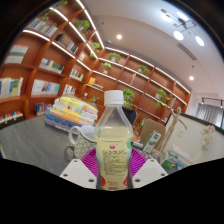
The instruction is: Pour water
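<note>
Clear plastic bottle (pixel 113 135) with white cap and pink label, clenched upright in the gripper (pixel 112 166).
Pads grip the label band, keeping it steady for pouring.

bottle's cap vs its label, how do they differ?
The cap is plain white; the label is pink and green with print. The cap sits at the top of the bottle, well above the gripper; the label wraps the lower body, level with the gripper's purple pads. The cap is narrower than the labelled body. Both belong to the one upright bottle.
</note>
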### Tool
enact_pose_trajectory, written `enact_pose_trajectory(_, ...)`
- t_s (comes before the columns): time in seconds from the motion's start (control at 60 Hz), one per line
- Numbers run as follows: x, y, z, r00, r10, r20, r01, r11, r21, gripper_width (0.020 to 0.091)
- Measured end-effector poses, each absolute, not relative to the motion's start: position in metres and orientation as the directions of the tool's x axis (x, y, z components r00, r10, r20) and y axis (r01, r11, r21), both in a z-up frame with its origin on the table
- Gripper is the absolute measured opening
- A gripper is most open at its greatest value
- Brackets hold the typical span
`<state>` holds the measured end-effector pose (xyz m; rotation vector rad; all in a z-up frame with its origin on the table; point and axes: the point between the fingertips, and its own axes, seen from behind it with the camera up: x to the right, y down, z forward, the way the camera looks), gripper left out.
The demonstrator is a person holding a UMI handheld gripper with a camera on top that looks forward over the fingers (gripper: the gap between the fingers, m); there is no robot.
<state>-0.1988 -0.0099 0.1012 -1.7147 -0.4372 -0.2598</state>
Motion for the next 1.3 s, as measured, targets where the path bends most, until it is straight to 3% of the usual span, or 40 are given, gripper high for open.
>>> enact_pose_trajectory(0.233, -0.126, 0.045, 0.097, 0.593, 0.137, 0.793, 0.801, -0.199, -0.565, 0.0351)
enact_pose_trajectory(0.433, -0.117, 0.069, 0.117, 0.245, 0.136, 0.96, 0.966, -0.124, -0.229, 0.0369)
enact_pose_trajectory(0.767, -0.136, 0.09, 0.163, -0.404, 0.055, 0.913, 0.914, -0.02, 0.405, 0.0367)
enact_pose_trajectory(0.917, -0.15, 0.099, 0.174, -0.576, -0.001, 0.817, 0.817, -0.003, 0.576, 0.0367)
enact_pose_trajectory(1.117, -0.157, 0.098, 0.172, -0.534, -0.016, 0.845, 0.845, 0.014, 0.534, 0.037)
enact_pose_trajectory(1.2, -0.155, 0.094, 0.169, -0.352, 0.012, 0.936, 0.936, 0.027, 0.352, 0.037)
enact_pose_trajectory(1.3, -0.147, 0.083, 0.164, 0.0, 0.083, 0.997, 1.0, 0.016, -0.001, 0.0371)
